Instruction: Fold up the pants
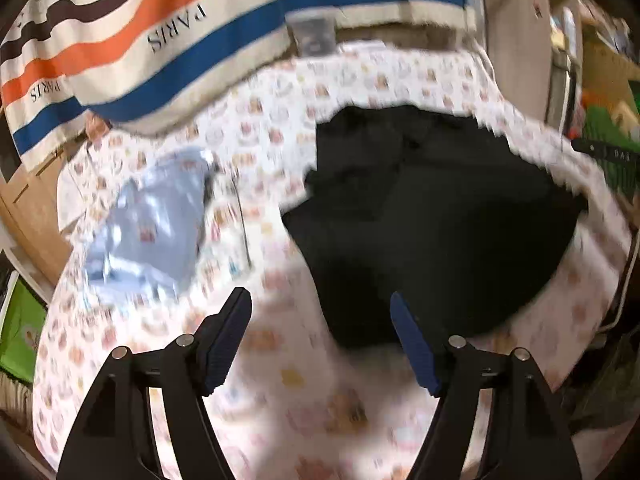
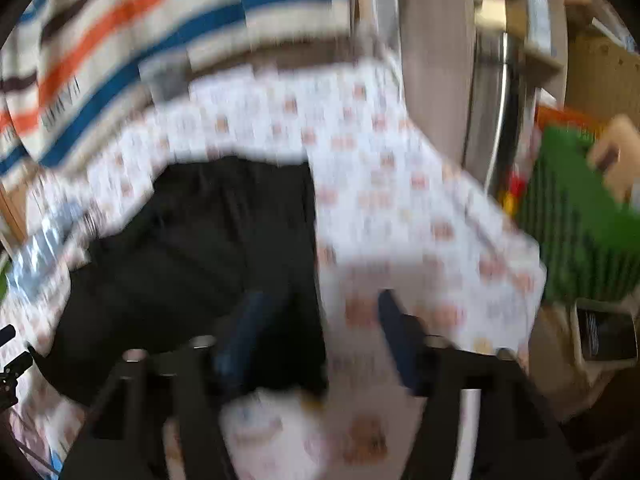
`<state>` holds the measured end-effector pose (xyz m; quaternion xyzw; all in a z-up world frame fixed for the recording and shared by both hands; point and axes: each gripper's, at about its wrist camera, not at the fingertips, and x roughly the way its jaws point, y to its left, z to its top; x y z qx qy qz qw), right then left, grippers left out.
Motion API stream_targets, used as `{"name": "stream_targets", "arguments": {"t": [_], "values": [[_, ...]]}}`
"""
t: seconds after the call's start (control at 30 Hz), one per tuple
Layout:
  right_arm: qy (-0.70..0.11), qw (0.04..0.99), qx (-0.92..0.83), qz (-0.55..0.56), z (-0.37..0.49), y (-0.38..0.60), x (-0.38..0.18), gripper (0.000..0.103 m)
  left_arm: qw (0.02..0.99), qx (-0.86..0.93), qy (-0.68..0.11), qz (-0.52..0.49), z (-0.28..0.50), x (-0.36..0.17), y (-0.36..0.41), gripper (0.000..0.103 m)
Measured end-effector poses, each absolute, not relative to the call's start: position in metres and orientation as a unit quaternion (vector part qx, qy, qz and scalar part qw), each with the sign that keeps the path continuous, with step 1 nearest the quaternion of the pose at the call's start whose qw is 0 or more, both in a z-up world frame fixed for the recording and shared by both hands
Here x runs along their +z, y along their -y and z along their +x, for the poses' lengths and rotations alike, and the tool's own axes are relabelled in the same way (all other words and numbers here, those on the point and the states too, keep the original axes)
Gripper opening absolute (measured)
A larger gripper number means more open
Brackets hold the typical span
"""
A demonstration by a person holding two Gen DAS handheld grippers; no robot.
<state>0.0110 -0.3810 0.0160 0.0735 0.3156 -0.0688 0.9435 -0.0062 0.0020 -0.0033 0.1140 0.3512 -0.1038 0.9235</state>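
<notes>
The black pants (image 1: pixel 432 216) lie in a folded, compact heap on a white patterned tablecloth (image 1: pixel 280 360). In the left wrist view my left gripper (image 1: pixel 320 300) hovers above the cloth at the pants' near left corner, jaws apart, nothing between the blue pads. The right wrist view, blurred, shows the pants (image 2: pixel 192 248) filling the centre left. There my right gripper (image 2: pixel 320 300) stands open over their right edge, its left finger (image 2: pixel 244 332) above black fabric and its right finger (image 2: pixel 400 340) above tablecloth (image 2: pixel 400 208). Neither gripper holds cloth.
A pale blue plastic bag (image 1: pixel 152 224) lies on the cloth left of the pants. A striped cream, orange and blue blanket (image 1: pixel 168 32) hangs behind the table. A green crate (image 2: pixel 580 216) and a phone in a tray (image 2: pixel 608 336) sit beyond the table's right edge.
</notes>
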Motion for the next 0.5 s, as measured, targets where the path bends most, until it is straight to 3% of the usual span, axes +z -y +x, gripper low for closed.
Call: {"name": "stream_targets", "arguments": {"t": [0.07,0.17,0.37,0.5], "values": [[-0.295,0.951,-0.059,0.066,0.026,0.379,0.033,0.069,0.928,-0.125,-0.335,0.101,0.018,0.017,0.0,0.073],[-0.273,0.96,-0.025,0.063,0.06,0.375,0.056,0.088,0.93,-0.137,-0.328,0.088,0.07,0.036,0.009,0.077],[-0.282,0.957,0.032,0.065,0.139,0.361,0.077,0.088,0.917,-0.173,-0.347,0.093,0.189,0.046,0.053,0.077],[-0.299,0.952,0.033,0.057,0.193,0.359,0.069,0.088,0.886,-0.178,-0.418,0.09,0.262,0.021,0.087,0.076]]}}
